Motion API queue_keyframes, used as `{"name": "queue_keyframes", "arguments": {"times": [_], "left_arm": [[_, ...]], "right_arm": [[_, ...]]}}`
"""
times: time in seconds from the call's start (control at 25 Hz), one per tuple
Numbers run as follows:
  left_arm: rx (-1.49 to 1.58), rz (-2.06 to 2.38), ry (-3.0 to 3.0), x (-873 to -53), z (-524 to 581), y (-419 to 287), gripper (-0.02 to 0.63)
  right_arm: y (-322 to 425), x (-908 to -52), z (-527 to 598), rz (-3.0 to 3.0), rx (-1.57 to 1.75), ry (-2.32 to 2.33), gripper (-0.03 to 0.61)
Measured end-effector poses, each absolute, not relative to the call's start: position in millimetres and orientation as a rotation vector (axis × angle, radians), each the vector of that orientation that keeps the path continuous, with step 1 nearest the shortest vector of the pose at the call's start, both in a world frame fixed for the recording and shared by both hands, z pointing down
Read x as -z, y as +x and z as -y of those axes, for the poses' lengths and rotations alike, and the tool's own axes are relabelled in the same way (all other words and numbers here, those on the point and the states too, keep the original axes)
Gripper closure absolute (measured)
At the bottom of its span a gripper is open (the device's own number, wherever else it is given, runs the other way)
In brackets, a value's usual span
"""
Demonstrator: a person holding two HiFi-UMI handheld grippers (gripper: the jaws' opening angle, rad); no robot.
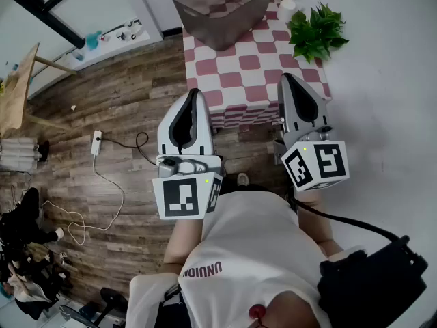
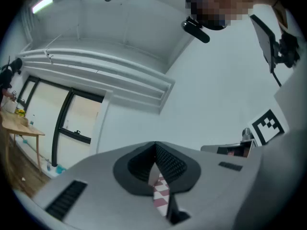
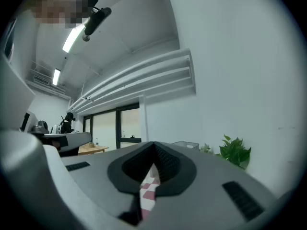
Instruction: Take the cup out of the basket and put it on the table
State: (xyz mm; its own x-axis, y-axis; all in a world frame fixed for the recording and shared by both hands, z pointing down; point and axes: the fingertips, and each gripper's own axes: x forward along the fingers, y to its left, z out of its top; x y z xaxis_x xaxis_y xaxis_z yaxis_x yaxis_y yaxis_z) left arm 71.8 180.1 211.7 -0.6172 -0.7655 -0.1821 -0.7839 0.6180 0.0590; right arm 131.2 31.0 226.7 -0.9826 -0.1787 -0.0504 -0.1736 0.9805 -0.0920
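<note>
Grey mesh basket (image 1: 220, 16) is sitting at the far end of the checkered table (image 1: 235, 80); the cup inside is not showing. Left gripper (image 1: 193, 93) and right gripper (image 1: 289, 79) are hovering short of it, all jaws closed on nothing. Risk: entering closed, the 2 grippers may be tipping the unseen cup or shoving the basket.

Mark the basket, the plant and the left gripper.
basket (image 1: 229, 33), head view, front wall.
plant (image 1: 317, 31), head view, middle leaves.
left gripper (image 1: 194, 96), head view, tips of its shut jaws.
</note>
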Motion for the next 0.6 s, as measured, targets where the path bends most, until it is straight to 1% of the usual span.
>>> {"name": "queue_keyframes", "arguments": {"times": [0.6], "left_arm": [[-0.184,-2.664,-1.281,-206.8,-194.7,65.4,0.603]], "right_arm": [[126.5,-228.5,-36.8,-3.054,0.147,-0.284,0.561]]}}
